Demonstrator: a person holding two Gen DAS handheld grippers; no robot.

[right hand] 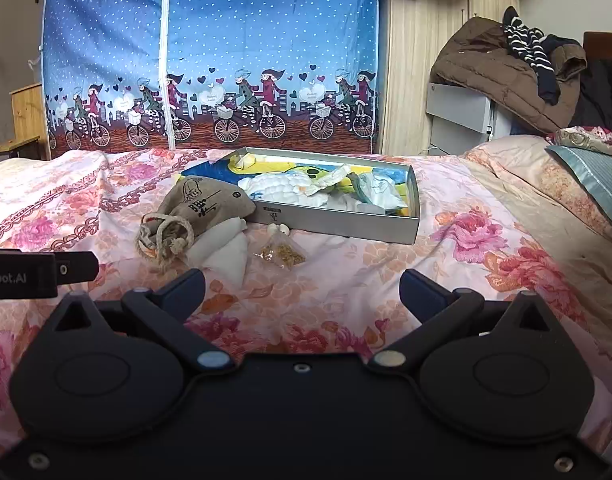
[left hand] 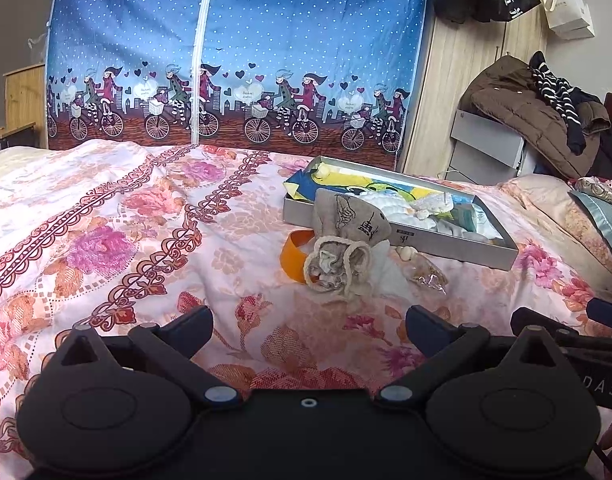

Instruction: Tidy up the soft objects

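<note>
A tan drawstring pouch (left hand: 342, 240) with black printing lies on the floral bedspread, leaning on a shallow grey box (left hand: 458, 246); it also shows in the right wrist view (right hand: 197, 212). The box (right hand: 346, 224) holds white and yellow-blue soft items (right hand: 297, 188). A white cloth (right hand: 225, 252), a small clear packet (right hand: 279, 256) and an orange band (left hand: 291, 256) lie beside the pouch. My left gripper (left hand: 308, 324) is open and empty, short of the pouch. My right gripper (right hand: 301, 288) is open and empty, short of the packet.
A blue zip wardrobe with a bicycle print (right hand: 209, 60) stands behind the bed. A brown coat with striped clothing (right hand: 506, 68) is piled on a grey cabinet at the right. A pillow (right hand: 594, 184) lies at the right edge. The left gripper's body (right hand: 33, 274) shows at the left.
</note>
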